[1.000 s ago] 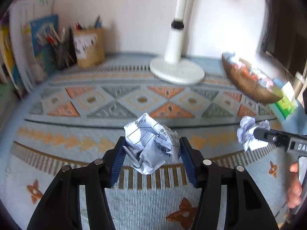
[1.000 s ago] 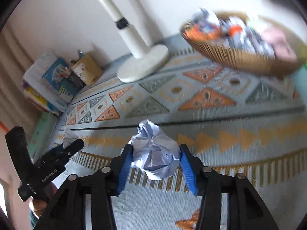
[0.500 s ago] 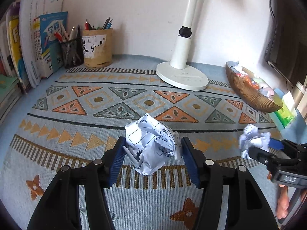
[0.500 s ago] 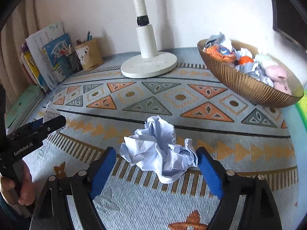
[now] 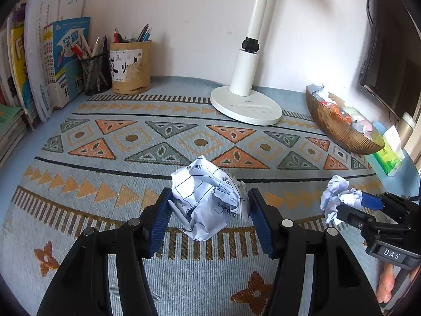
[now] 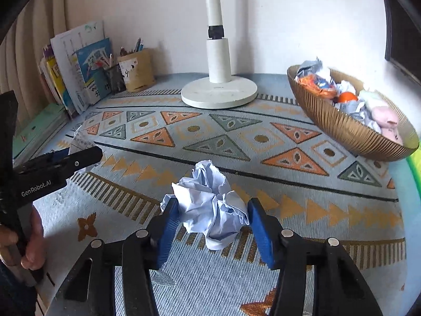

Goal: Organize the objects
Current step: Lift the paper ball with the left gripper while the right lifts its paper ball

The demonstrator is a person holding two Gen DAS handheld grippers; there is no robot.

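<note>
My left gripper (image 5: 208, 197) is shut on a crumpled paper ball with printed lines (image 5: 202, 205), held just above the patterned mat (image 5: 131, 137). In the right wrist view my right gripper (image 6: 213, 205) has a plain bluish-white crumpled paper ball (image 6: 208, 197) between its blue pads; its jaws are closing and both pads touch the paper. That gripper and its ball (image 5: 335, 194) also show at the right edge of the left wrist view. The left gripper (image 6: 79, 155) shows at the left of the right wrist view. A ribbed brown basket (image 6: 342, 129) with paper and other items sits at the back right.
A white lamp base (image 5: 247, 105) stands at the back centre. Two pen holders (image 5: 130, 68) and upright books (image 5: 52, 63) line the back left. A green tissue pack (image 5: 389, 155) lies right of the basket (image 5: 334, 129). A person's hand (image 6: 31, 242) holds the left gripper's handle.
The right gripper's jaws spread wide around its paper ball, then narrowed onto it again, and its view rolled level. The left gripper kept its paper ball and stayed put.
</note>
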